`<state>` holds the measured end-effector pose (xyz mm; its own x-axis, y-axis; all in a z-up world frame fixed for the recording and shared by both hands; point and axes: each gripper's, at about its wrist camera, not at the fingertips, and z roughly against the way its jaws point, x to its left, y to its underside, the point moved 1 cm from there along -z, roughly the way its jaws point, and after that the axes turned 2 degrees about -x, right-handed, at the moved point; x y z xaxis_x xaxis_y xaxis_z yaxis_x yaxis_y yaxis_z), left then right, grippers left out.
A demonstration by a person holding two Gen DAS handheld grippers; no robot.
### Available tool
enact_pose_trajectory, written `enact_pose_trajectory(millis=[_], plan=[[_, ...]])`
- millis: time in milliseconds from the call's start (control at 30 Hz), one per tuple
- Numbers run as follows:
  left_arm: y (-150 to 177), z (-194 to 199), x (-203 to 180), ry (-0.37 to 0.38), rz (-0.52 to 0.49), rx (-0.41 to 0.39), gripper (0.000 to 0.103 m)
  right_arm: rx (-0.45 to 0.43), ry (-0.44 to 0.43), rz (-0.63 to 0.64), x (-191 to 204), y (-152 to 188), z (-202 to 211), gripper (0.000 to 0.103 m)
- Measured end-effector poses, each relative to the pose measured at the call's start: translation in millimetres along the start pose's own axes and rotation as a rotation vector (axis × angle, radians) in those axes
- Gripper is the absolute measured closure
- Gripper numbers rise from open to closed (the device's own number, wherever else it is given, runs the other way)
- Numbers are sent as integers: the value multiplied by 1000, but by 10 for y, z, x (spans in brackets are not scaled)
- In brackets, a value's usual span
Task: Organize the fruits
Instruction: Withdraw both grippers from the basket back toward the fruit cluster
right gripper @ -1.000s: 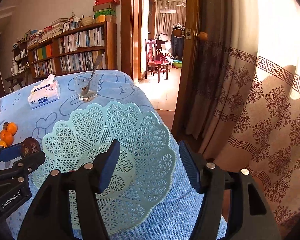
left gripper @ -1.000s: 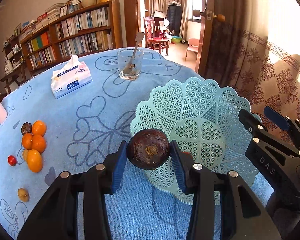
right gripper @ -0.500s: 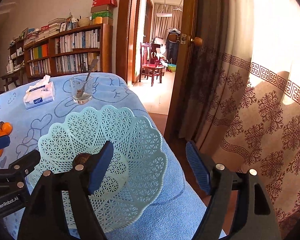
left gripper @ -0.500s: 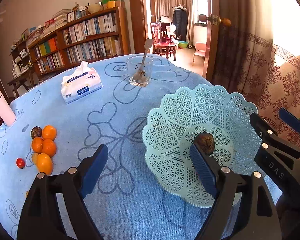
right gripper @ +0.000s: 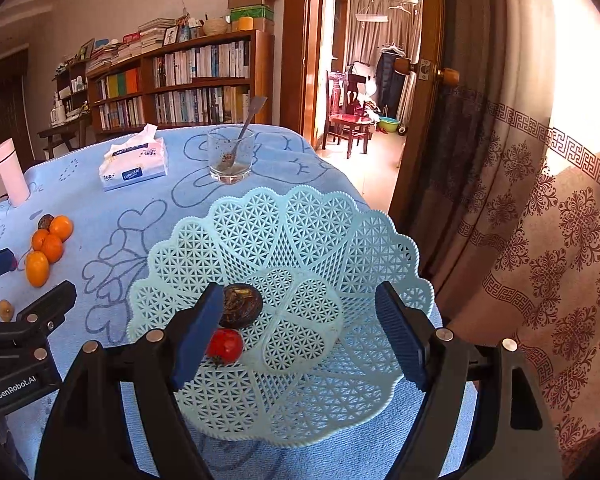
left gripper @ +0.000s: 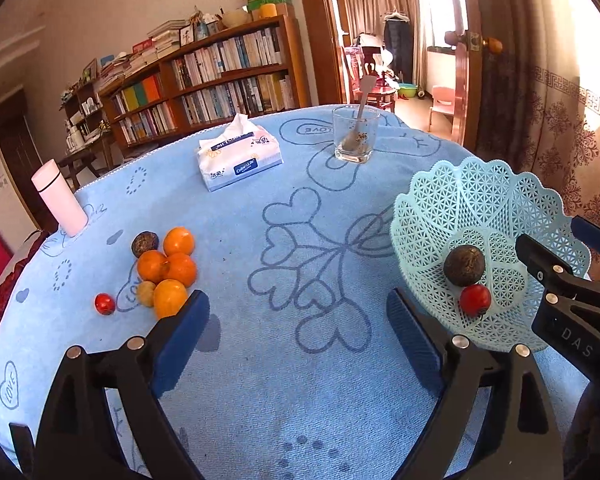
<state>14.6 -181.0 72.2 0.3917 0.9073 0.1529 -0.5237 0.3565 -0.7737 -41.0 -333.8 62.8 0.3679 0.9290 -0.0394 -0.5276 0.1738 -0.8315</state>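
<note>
Left gripper [left gripper: 298, 334] is opening, nothing between its jaws, and sitting nearer the loose fruit pile [left gripper: 165, 266] toward the counter's left edge. Right gripper [right gripper: 296, 332], open and empty, is hovering over the basket [right gripper: 308, 220] at the right edge.

Pale mint basket [right gripper: 284, 236] with a lattice pattern, holding a dark brown fruit [right gripper: 240, 306] and a red one [right gripper: 225, 345]. Light blue tablecloth [left gripper: 284, 248] with darker blue heart outlines. Bright orange tangerines [left gripper: 166, 266], white-and-blue tissue pack [left gripper: 238, 160], pale pink bottle [left gripper: 60, 199].
</note>
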Motion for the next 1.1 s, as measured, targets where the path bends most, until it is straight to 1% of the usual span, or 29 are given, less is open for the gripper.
enact_pose_trajectory(millis=[267, 500, 867, 1100], plan=[[153, 97, 405, -64, 64, 6, 14, -1, -78, 66, 465, -13, 49, 24], [310, 121, 710, -96, 122, 25, 14, 2, -120, 129, 825, -10, 84, 24], [545, 79, 1114, -125, 199, 60, 14, 24, -132, 188, 1149, 24, 33, 24], [711, 26, 1357, -144, 236, 88, 14, 80, -180, 184, 1304, 55, -80, 22]])
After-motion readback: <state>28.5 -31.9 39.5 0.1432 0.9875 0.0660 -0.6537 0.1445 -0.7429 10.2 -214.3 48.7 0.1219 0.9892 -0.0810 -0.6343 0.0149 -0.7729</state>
